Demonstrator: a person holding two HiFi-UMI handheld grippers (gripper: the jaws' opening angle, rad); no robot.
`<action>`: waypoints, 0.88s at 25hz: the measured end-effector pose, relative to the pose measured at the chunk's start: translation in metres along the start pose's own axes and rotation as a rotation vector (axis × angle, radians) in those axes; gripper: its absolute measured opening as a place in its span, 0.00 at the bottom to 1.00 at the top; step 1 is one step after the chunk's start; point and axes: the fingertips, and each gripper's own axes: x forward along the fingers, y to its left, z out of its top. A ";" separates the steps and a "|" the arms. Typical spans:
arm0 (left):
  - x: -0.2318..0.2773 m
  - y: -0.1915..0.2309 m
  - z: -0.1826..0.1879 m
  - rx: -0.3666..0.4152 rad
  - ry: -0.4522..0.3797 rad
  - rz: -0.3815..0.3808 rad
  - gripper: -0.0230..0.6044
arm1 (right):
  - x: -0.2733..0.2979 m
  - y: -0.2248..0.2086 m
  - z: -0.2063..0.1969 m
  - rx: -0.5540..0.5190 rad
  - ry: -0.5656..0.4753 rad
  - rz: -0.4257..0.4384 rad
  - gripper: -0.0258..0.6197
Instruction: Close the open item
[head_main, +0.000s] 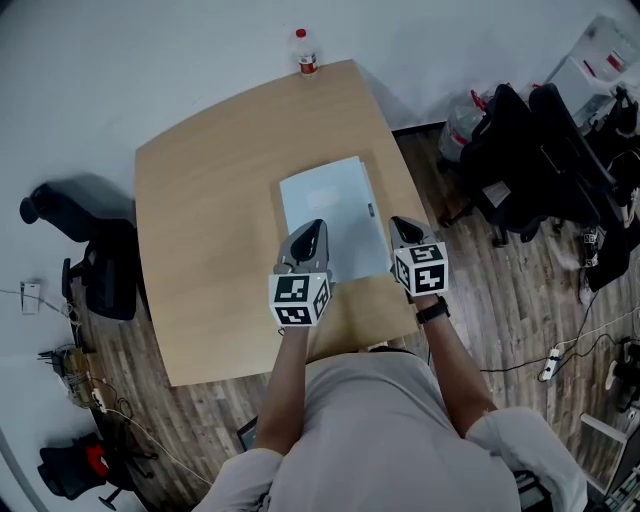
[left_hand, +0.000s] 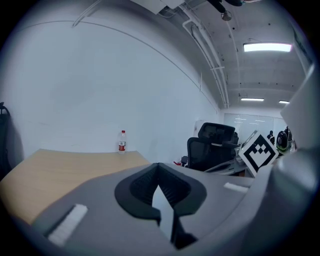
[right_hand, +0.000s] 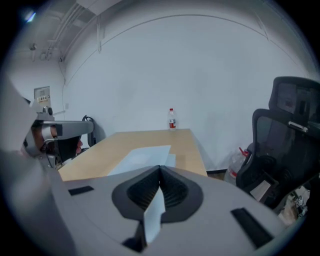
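A pale blue folder (head_main: 328, 200) lies flat on the desk (head_main: 215, 190), its cover down. The left gripper (head_main: 311, 231) hovers over its near edge and the right gripper (head_main: 401, 224) by its near right corner. Both pairs of jaws are closed on nothing. A red-labelled bottle (head_main: 307, 53) stands capped at the far corner.

pale flat item (head_main: 330, 205): near corner hidden behind left gripper (head_main: 313, 230)
bottle (head_main: 307, 53): label too small to read
table (head_main: 210, 210): near edge partly behind person's arms (head_main: 285, 385)
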 end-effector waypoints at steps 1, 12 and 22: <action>-0.002 -0.003 0.001 0.007 -0.008 0.002 0.05 | -0.006 0.004 0.004 0.003 -0.029 0.000 0.06; -0.037 -0.012 0.040 0.081 -0.163 0.076 0.05 | -0.062 0.038 0.065 -0.027 -0.351 0.027 0.06; -0.093 -0.001 0.062 0.120 -0.273 0.233 0.05 | -0.095 0.063 0.092 -0.124 -0.458 0.041 0.06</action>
